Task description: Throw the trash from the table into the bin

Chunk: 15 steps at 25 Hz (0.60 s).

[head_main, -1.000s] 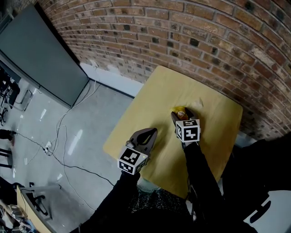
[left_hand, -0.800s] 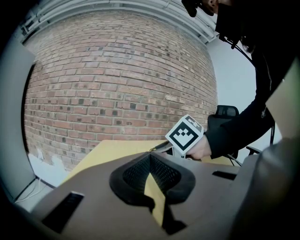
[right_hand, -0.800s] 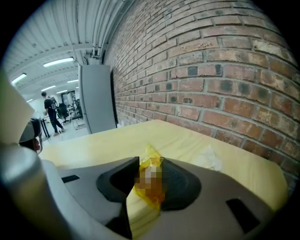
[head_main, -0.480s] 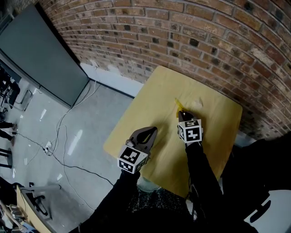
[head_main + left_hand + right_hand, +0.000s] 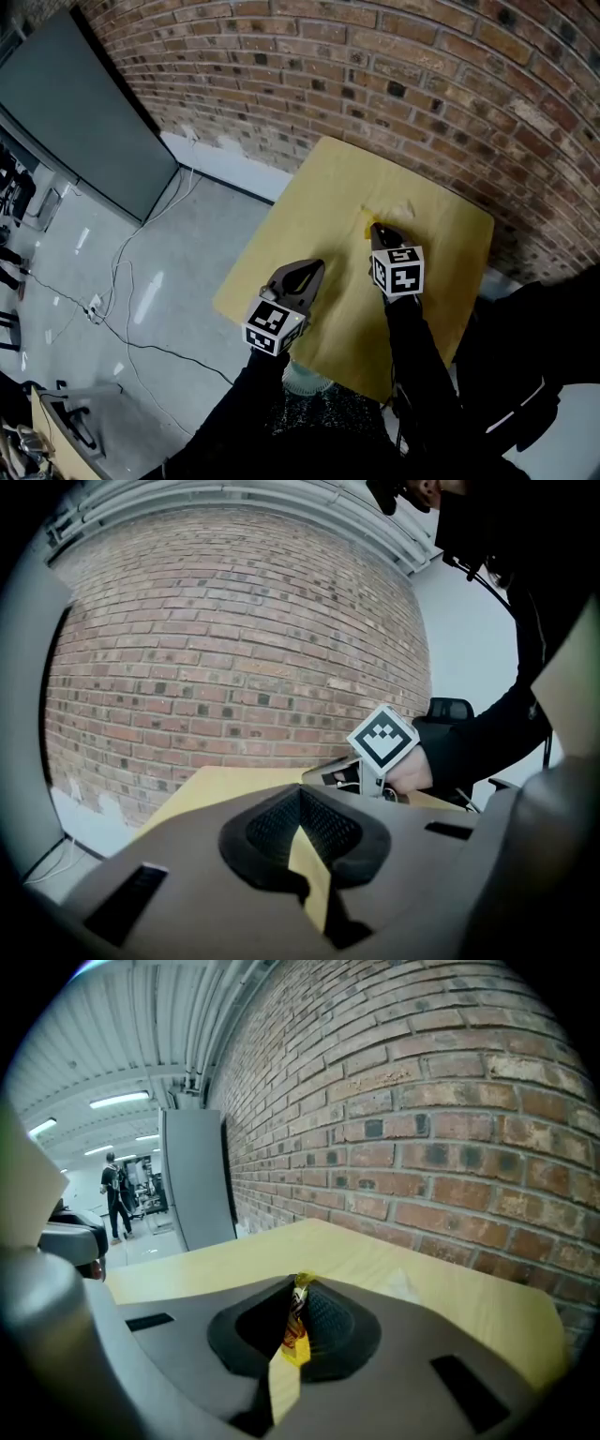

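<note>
Right gripper point(image 5: 377, 229) is over the middle of the yellow wooden table point(image 5: 309, 202), pointing toward the brick wall point(image 5: 394, 66). Its jaws have just been closing and are now pressed together on a yellow snack wrapper point(image 5: 294, 1324). In the right gripper view the wrapper stands on edge between the pads, and its top end pokes out past the jaw tips. From the head view I only see a bit of yellow beyond the tips. Can't tell whether the free end touches the tabletop.

Second piece of trash: a pale crumpled scrap point(image 5: 403, 208) lying on the table just beyond the right gripper, nearer the wall, apart from the wrapper.

Left gripper point(image 5: 300, 277) sits at the table's near-left edge, well apart from the right one. Left gripper view shows its pads meeting at the tips with nothing between them, only table surface visible through the gap lower down. The same view catches the right gripper's marker cube point(image 5: 382, 742) and the hand behind it.

Off the table: a grey panel point(image 5: 84, 112) leaning against the wall on the left and cables point(image 5: 122, 281) on the concrete floor. A person point(image 5: 114, 1194) stands far back in the right gripper view.
</note>
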Each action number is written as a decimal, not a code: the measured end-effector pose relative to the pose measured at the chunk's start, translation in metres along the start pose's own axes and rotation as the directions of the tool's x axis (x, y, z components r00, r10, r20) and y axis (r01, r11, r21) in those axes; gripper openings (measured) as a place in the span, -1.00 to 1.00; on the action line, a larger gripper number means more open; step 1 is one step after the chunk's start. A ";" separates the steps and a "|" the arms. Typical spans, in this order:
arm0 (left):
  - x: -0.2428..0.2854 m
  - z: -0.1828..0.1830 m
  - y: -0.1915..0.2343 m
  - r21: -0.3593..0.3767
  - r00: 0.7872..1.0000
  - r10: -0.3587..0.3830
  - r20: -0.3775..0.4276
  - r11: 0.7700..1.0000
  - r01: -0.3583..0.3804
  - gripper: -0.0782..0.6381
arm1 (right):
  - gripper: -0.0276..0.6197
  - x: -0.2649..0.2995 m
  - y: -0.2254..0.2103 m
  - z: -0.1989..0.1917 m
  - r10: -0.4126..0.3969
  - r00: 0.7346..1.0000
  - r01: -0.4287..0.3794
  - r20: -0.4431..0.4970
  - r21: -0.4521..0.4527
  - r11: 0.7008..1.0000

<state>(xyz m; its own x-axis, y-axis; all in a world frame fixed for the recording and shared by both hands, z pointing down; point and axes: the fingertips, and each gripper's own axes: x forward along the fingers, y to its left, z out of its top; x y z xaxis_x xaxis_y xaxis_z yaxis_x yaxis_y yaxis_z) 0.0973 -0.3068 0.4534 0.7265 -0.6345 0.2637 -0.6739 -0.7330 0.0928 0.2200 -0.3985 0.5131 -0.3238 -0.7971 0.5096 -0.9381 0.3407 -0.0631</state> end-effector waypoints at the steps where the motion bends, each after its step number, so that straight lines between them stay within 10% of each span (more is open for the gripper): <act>1: -0.001 0.002 0.000 -0.002 1.000 -0.001 0.003 1.000 0.001 -0.78 | -0.87 -0.004 0.002 0.003 -0.002 1.000 0.002 0.009 -0.002 1.000; 15: -0.038 0.018 -0.005 0.009 0.997 -0.057 0.060 0.998 0.056 -0.78 | -0.87 -0.060 0.035 0.035 -0.063 0.992 0.065 0.111 -0.022 0.998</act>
<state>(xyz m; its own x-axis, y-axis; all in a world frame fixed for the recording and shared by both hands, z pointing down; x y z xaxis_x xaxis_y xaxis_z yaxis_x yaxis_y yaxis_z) 0.0753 -0.2829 0.4256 0.7702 -0.6056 0.1998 -0.6308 -0.7696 0.0988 0.2029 -0.3561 0.4501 -0.2761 -0.8671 0.4146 -0.9543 0.2987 -0.0107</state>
